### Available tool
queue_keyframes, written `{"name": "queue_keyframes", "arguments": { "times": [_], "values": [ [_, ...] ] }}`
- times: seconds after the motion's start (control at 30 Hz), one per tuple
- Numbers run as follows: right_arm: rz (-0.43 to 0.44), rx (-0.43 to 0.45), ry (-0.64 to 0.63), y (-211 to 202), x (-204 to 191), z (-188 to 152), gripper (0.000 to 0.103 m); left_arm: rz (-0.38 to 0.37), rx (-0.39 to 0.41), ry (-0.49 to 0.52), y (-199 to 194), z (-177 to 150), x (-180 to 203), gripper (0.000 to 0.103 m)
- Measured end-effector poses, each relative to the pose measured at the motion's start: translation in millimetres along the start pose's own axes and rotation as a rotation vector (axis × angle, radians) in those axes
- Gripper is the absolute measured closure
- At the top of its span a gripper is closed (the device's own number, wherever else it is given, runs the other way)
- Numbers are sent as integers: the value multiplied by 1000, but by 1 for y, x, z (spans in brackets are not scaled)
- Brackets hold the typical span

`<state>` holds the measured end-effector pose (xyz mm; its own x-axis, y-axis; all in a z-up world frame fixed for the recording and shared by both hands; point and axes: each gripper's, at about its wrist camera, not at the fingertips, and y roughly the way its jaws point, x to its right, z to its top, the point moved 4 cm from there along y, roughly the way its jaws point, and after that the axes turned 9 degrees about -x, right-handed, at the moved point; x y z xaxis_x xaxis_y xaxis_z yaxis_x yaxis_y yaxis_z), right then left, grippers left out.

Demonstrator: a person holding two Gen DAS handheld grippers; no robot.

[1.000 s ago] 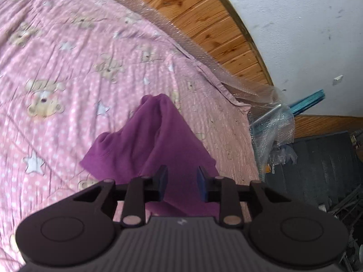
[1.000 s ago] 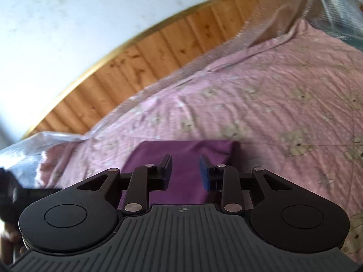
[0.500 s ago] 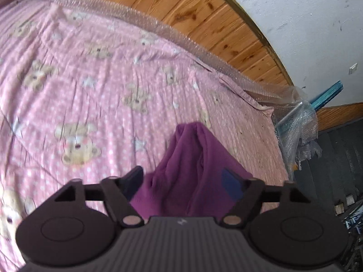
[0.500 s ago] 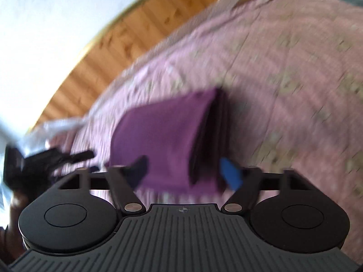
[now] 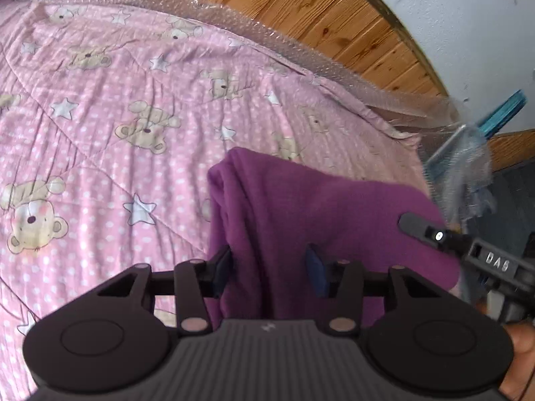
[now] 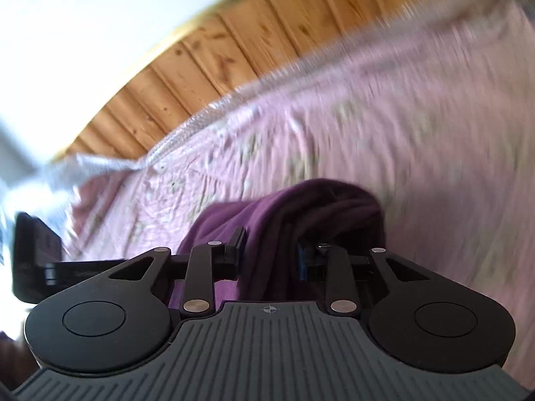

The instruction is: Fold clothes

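Observation:
A folded purple garment [image 5: 301, 207] lies bunched on the pink bear-print bedspread [image 5: 133, 100]. My left gripper [image 5: 267, 264] is closed around its near-left edge, with cloth filling the gap between the jaws. A finger [image 5: 416, 226] of the right gripper reaches in over the garment's right side, held by a hand [image 5: 521, 344]. In the blurred right wrist view, my right gripper [image 6: 270, 257] is closed on a thick ridge of the same garment [image 6: 317, 200], which rises in folds above the bedspread [image 6: 418, 117].
Bubble wrap [image 5: 234, 23] lines the far edge of the bed below a wooden panelled wall [image 5: 301, 3]. A plastic-wrapped blue object [image 5: 468, 153] stands at the bed's right corner, with dark floor beyond. Bedspread stretches away to the left.
Both grippers stood wide open half a second ago; their jaws have now closed in on the garment. The right view has swung and blurred, and the garment is more bunched.

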<state>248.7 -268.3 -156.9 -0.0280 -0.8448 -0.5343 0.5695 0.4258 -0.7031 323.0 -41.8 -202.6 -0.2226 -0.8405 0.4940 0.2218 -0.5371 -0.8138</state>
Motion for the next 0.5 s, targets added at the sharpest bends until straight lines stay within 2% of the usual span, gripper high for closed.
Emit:
{"name": "queue_keyframes", "arguments": {
  "times": [0.03, 0.1, 0.13, 0.17, 0.2, 0.3, 0.37, 0.47, 0.5],
  "values": [
    [-3, 0, -17, -1, 1, 5, 75, 51, -5, -36, 8, 0, -5, 49],
    [-10, 0, -50, -3, 4, 16, 73, 98, -10, -125, 14, -4, -25, 49],
    [-14, 0, -67, -4, 5, 21, 59, 78, -5, -139, 10, -7, -30, 50],
    [-17, 0, -84, -5, 6, 27, 37, 58, 0, -153, 5, -10, -35, 50],
    [-20, 0, -101, -6, 8, 32, 35, 40, 10, -166, -5, -10, -35, 52],
    [-31, 1, -151, -9, 11, 48, 42, -59, 116, -158, -39, 0, -20, 49],
    [-37, 1, -184, -11, 14, 59, 43, -124, 158, -142, -49, 11, -4, 41],
    [-47, 1, -235, -15, 18, 75, 45, -160, 101, -78, -15, 29, 25, 40],
    [-57, -16, -249, -8, 21, 73, 46, -112, 79, -73, -1, 29, 29, 40]
  ]
}}
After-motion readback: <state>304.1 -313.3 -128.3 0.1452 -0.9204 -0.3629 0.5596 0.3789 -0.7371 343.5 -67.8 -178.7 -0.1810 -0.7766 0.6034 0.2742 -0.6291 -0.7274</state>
